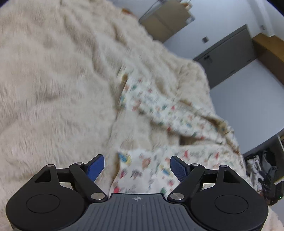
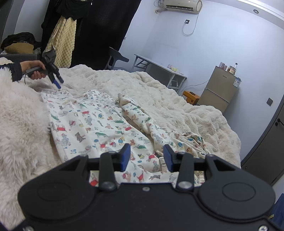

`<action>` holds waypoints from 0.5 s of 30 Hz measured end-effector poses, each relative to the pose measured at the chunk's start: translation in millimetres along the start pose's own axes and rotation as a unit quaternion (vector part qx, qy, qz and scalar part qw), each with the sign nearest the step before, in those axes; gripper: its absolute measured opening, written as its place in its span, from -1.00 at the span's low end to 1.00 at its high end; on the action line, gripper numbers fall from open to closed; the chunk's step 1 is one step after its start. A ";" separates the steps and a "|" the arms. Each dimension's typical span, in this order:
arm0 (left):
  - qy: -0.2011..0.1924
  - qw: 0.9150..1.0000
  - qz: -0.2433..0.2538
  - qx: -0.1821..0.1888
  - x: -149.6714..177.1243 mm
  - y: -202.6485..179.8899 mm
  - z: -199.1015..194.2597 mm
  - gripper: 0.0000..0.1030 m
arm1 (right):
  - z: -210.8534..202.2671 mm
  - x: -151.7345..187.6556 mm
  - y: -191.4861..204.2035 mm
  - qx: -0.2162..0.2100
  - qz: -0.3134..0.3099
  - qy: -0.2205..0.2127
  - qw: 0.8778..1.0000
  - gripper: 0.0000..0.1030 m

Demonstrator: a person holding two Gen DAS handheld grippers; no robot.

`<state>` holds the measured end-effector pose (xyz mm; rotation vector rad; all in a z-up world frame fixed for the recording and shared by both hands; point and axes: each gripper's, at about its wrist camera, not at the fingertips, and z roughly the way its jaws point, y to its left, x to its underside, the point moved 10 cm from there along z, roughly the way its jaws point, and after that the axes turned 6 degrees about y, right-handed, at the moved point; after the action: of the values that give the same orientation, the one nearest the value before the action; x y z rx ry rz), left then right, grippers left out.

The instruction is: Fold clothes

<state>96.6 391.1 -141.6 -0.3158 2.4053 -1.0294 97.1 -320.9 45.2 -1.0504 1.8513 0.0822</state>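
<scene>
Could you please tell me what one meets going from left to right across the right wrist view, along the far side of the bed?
Hand holding the left gripper → dark chair → white folding table → orange box → beige fridge.

Animal-print garment [image 2: 92,122] spread, partly rumpled

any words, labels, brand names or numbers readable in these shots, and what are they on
No text can be read in either view.
Fridge: a small mark on the upper door and a sticker on its side, both too small to read.
Air conditioner: no legible brand.
Printed garment: animal pictures only, no words made out; blurred in the left wrist view.
Left tongs body: a small round emblem, no letters.
</scene>
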 end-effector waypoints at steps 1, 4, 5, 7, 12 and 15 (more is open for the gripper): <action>0.006 1.000 -0.004 0.014 0.3 -0.7 5.3 0.29 | 0.2 -0.1 -0.2 0.000 0.000 0.000 1.000 -0.23; 0.028 0.999 -0.010 0.017 3.2 2.3 20.3 0.14 | 1.4 -0.2 -0.8 0.002 0.002 0.000 1.000 -0.22; 0.038 0.999 -0.015 0.018 4.2 5.1 29.2 -0.03 | 1.4 -0.3 -1.1 0.003 0.003 0.000 1.000 -0.22; 0.038 0.998 -0.026 0.047 3.1 5.0 37.1 -0.12 | 0.9 -0.5 -2.0 0.004 0.004 -0.001 1.000 -0.22; 0.025 0.994 -0.072 0.074 -5.6 15.3 45.8 -0.09 | 0.8 -0.4 -4.5 0.008 0.010 -0.004 1.000 -0.11; 0.034 0.993 -0.093 0.057 -7.8 26.6 59.4 -0.13 | 1.4 0.9 -4.2 0.010 0.009 -0.004 1.000 -0.09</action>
<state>134.3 376.3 -193.1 -0.4788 2.4005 -1.2742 100.8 -323.4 45.4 -1.0194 1.8512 0.0788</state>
